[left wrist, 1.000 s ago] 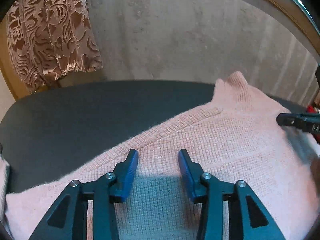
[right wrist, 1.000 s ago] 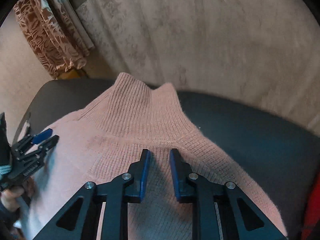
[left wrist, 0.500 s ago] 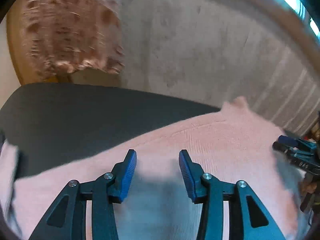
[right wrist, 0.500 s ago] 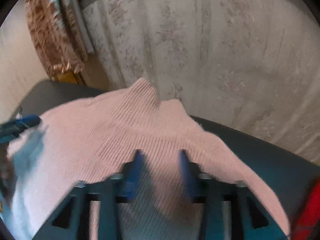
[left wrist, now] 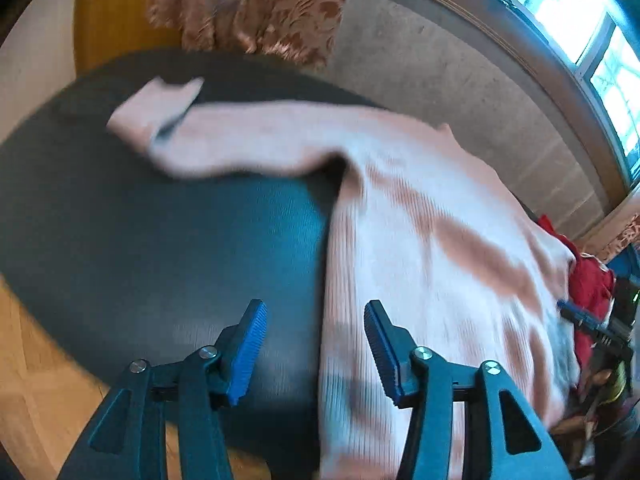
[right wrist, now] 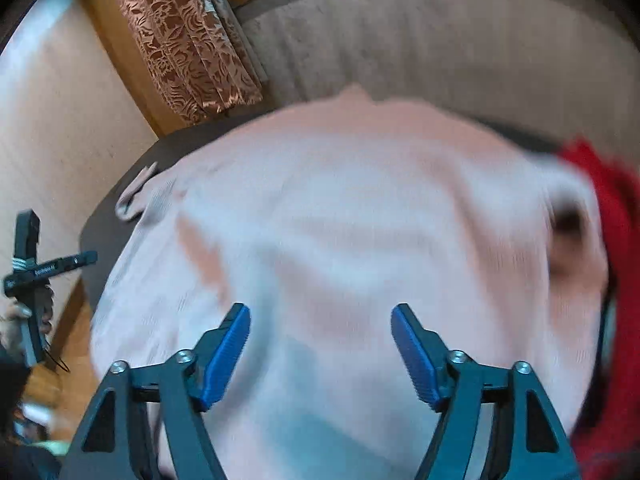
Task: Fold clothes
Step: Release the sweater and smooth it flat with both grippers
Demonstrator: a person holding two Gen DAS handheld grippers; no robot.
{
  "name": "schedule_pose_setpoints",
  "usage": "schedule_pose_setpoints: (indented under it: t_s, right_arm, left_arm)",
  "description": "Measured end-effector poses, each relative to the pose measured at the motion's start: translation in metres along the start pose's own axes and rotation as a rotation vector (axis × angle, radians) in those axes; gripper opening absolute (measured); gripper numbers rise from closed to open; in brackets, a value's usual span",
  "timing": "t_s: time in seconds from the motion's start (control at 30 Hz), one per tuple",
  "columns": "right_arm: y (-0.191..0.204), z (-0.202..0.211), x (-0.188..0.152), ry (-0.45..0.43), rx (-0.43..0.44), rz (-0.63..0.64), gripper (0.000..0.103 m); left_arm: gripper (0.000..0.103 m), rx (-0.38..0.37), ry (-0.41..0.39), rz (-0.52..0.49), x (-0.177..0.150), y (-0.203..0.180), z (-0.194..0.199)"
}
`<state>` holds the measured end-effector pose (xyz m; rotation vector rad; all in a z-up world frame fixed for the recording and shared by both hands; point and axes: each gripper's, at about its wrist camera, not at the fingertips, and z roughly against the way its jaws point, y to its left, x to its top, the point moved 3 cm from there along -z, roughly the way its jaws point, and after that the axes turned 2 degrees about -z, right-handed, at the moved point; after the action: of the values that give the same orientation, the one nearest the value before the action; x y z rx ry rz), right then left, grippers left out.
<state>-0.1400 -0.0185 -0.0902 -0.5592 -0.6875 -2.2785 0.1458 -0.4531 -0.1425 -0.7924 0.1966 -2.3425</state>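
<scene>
Left wrist view. My left gripper [left wrist: 315, 346] hangs over the near edge of the dark bench [left wrist: 160, 240], fingers [left wrist: 246, 350] spread wide, nothing between them. The left finger sits above bare bench top; the right finger is above the side edge of the pink sweater [left wrist: 432, 248]. Whether it touches the knit I cannot tell, the frame is smeared. The sweater lies flat on the bench, body running away to the right, one sleeve [left wrist: 240, 140] stretched out to the left with its cuff folded near the far bench edge. A red garment [left wrist: 588, 280] lies at the sweater's far right side, touching it. My right gripper [left wrist: 580, 322] shows just beside the red cloth. Patterned brown curtain [left wrist: 256, 4] hangs behind the bench; window [left wrist: 580, 12] at upper right.

Right wrist view. My right gripper [right wrist: 320, 350] is over the sweater [right wrist: 340, 220] body, fingers [right wrist: 228, 350] wide apart and holding nothing; contact with the knit not clear through the blur. Sweater fills most of the view, collar at the far side, sleeve cuff [right wrist: 136, 196] out left on the bench [right wrist: 104, 224]. Red garment [right wrist: 616, 216] lies along the right edge. My left gripper [right wrist: 80, 258] shows at far left, off the sweater. Curtain [right wrist: 188, 40] at upper left.
</scene>
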Motion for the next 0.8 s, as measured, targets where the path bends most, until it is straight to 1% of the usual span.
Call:
schedule_pose_setpoints:
  t_s: [0.03, 0.1, 0.17, 0.2, 0.27, 0.33, 0.43, 0.53, 0.6, 0.73, 0.77, 0.8]
  right_arm:
    - [-0.003, 0.006, -0.018, 0.008, 0.005, -0.033, 0.084]
    - [-0.007, 0.015, -0.044, 0.005, 0.003, -0.083, 0.085]
    - [-0.012, 0.019, -0.061, -0.015, 0.002, -0.119, 0.088]
    - [-0.014, 0.021, -0.07, -0.024, 0.001, -0.137, 0.093]
    - [-0.017, 0.021, -0.075, -0.073, 0.019, -0.165, 0.094]
    - [-0.018, 0.02, -0.079, -0.115, 0.029, -0.176, 0.102]
    - [-0.017, 0.017, -0.082, -0.167, 0.031, -0.17, 0.103]
    - [-0.007, 0.012, -0.088, -0.188, -0.02, -0.086, 0.103]
    - [-0.003, 0.01, -0.093, -0.202, -0.042, -0.039, 0.103]
    - [-0.002, 0.011, -0.097, -0.235, -0.038, -0.026, 0.103]
    - [-0.002, 0.011, -0.097, -0.244, -0.033, -0.024, 0.103]
    - [-0.002, 0.011, -0.098, -0.246, -0.034, -0.019, 0.103]
  left_arm:
    - [0.052, -0.013, 0.005, 0.01, -0.006, -0.002, 0.001]
    - [0.052, -0.038, 0.015, 0.031, -0.018, -0.005, 0.002]
    - [0.052, -0.064, 0.025, 0.052, -0.03, -0.009, 0.003]
    - [0.052, -0.077, 0.03, 0.062, -0.036, -0.011, 0.004]
    - [0.053, -0.103, 0.04, 0.083, -0.048, -0.014, 0.005]
    - [0.054, -0.128, 0.05, 0.103, -0.06, -0.018, 0.007]
    - [0.056, -0.167, 0.065, 0.134, -0.078, -0.024, 0.009]
    - [0.056, -0.205, 0.08, 0.165, -0.096, -0.029, 0.011]
    - [0.056, -0.186, 0.086, 0.146, -0.092, -0.035, 0.003]
    - [0.054, -0.138, 0.097, 0.106, -0.081, -0.047, -0.014]
    - [0.051, -0.13, 0.088, 0.094, -0.08, -0.049, -0.015]
    - [0.045, -0.123, 0.076, 0.079, -0.078, -0.051, -0.014]
